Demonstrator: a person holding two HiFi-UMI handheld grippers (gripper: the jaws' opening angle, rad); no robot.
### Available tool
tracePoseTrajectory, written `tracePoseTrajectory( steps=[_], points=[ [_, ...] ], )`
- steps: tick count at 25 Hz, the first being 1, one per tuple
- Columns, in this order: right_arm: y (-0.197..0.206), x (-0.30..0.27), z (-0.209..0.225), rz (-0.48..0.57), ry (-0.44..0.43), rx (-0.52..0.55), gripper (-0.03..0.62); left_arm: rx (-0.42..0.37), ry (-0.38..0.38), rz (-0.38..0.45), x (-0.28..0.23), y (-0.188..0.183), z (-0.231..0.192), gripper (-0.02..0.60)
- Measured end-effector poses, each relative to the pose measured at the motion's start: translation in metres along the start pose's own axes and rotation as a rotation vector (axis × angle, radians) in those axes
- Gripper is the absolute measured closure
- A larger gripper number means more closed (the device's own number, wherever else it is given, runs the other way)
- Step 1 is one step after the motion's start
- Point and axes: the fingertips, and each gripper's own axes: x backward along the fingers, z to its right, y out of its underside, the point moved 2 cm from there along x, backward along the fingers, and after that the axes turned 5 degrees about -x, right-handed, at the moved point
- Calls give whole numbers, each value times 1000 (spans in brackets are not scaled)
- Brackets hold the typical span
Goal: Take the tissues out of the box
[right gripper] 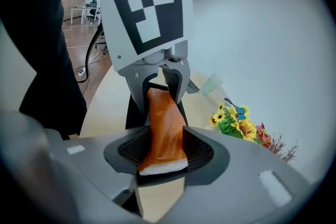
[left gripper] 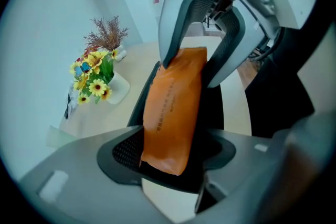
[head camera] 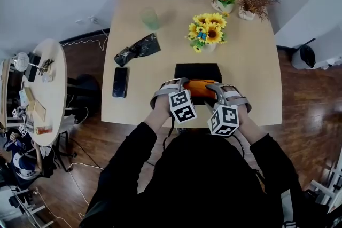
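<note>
Position: a person stands at the near edge of the bench (head camera: 256, 61), both claws brought together over the black box (head camera: 197, 71), which sits at the middle of that near edge.

Task item: an orange tissue pack (head camera: 200, 86) is out of the box and spans between the two claws, directly above the box's near side. Whether it touches the box cannot be told.

Right claw (right gripper: 163, 157): jaws about half open and closed onto one end of the pack, with both pads against its sides.

Left claw (left gripper: 170, 162): jaws wide. The other end of the pack sits between them and lies against one pad; a dark gap shows at the other pad, so no firm grip is confirmed.

Other items on the bench:
- a pot of sunflowers (head camera: 207, 32), just beyond the box;
- a phone (head camera: 120, 81), to the left of the box;
- a black wrapper (head camera: 138, 49), beyond the phone;
- a green cup (head camera: 151, 17), further back;
- two more flower pots (head camera: 238, 0), at the far right corner.
</note>
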Motion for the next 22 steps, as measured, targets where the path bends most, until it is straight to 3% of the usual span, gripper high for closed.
tracePoseTrajectory(
  steps=[4,7,14,18,22],
  points=[
    [-1,3,5,4,-5,-32,351,13,-8,3,5,1,0,327],
    [-1,11,10,22,-3,-51,264,21,-32,27,21,-4,-3,327],
    [-12,29,33,53,41,-90,190,-2,-69,39,48,-11,-4,327],
    [-12,33,33,66,-32,-155,205,-11,-82,44,61,-14,-1,328],
    [-18,44,29,78,-59,-109,272,4,-91,59,69,-16,0,327]
  ],
)
